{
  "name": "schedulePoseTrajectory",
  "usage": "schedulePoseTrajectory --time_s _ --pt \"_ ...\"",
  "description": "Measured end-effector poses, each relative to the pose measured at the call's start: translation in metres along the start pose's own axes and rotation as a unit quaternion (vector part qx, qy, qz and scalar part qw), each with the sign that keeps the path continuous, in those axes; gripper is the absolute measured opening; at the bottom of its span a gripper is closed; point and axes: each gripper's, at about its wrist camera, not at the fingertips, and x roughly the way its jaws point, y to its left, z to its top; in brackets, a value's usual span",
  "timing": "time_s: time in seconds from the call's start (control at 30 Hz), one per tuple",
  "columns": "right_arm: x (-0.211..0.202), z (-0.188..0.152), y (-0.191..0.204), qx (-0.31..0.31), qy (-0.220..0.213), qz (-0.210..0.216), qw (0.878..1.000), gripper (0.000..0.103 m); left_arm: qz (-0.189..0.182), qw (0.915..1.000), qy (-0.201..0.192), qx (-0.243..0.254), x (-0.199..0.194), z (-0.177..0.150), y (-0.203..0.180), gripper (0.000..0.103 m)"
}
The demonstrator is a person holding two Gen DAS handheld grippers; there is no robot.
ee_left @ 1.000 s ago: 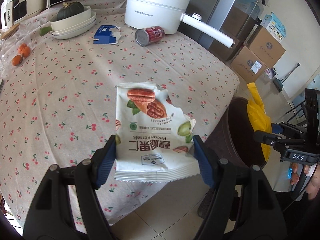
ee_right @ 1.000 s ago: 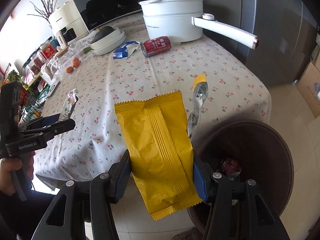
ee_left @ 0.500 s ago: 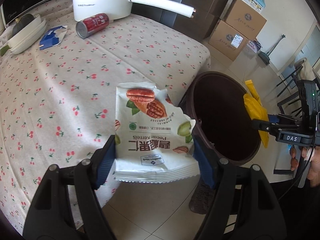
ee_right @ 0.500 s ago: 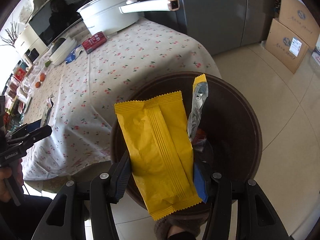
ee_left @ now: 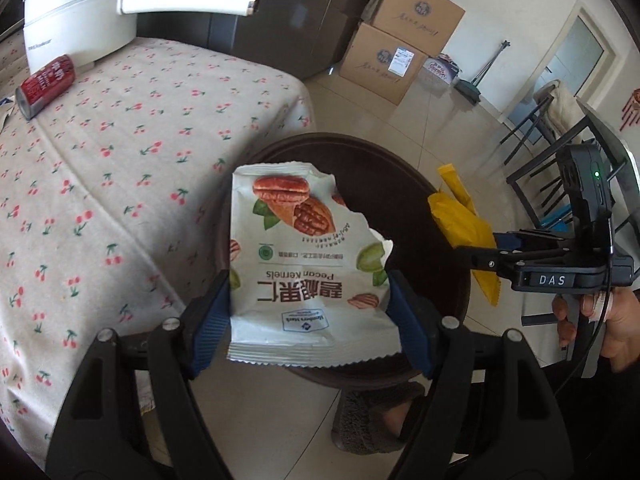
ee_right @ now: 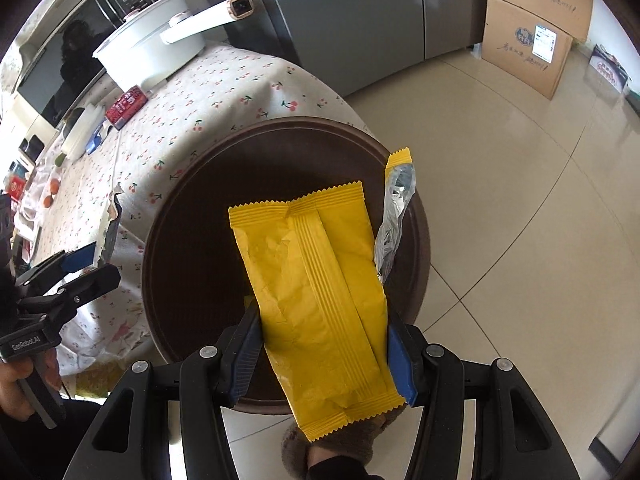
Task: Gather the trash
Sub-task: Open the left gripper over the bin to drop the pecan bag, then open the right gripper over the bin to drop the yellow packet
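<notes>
Holding both wrappers over the brown bin point(ee_right: 200, 240) beside the bench point(ee_left: 120, 160), your left gripper point(ee_left: 310, 312) pinches the pecan bag point(ee_left: 304, 264), your right gripper point(ee_right: 324, 354) the yellow wrapper point(ee_right: 320, 288), so releasing drops them inside.

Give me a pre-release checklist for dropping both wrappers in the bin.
1. Left gripper shut on pecan kernels bag: ok.
2. Right gripper shut on yellow wrapper: ok.
3. Pecan kernels bag over trash bin opening: ok.
4. Yellow wrapper over bin opening: mostly; its lower end overhangs the near rim, not ok.
5. Room in bin: cannot tell, interior dark.
6. Grippers apart from each other: ok.
</notes>
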Motion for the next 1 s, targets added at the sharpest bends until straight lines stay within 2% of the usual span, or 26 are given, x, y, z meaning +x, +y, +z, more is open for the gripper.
schedulePoseTrajectory --time_s 0.03,0.07,0.37,0.73,0.8,0.83,0.87,1.0 --pt "0.0 0.0 -0.002 0.003 0.0 -0.001 1.0 0.057 0.006 1.0 -0.007 0.004 0.001 0.001 -0.001 0.098" --pt "-0.001 0.001 -0.004 0.006 0.0 -0.001 1.0 0.057 0.015 0.9999 -0.006 0.004 0.003 0.002 -0.001 0.103" --pt "0.002 0.009 -0.004 0.011 -0.002 0.002 1.0 0.058 0.049 0.9987 0.01 0.006 -0.002 0.002 0.009 0.102" --pt "0.005 0.016 0.015 -0.003 -0.003 -0.001 1.0 0.059 0.095 0.9947 0.021 -0.034 -0.045 -0.022 0.057 0.102" --pt "0.004 0.019 0.019 0.004 -0.009 0.001 1.0 0.068 0.105 0.9936 0.02 -0.037 -0.054 -0.029 0.066 0.102" --pt "0.003 0.02 0.02 0.011 -0.013 0.003 1.0 0.079 0.108 0.9932 0.02 -0.039 -0.058 -0.032 0.07 0.102" --pt "0.002 0.021 0.022 0.016 -0.018 0.005 1.0 0.084 0.111 0.9927 0.02 -0.041 -0.063 -0.035 0.074 0.102" --pt "0.001 0.025 0.036 0.018 -0.02 0.015 1.0 0.088 0.122 0.991 0.018 -0.052 -0.078 -0.046 0.09 0.102"
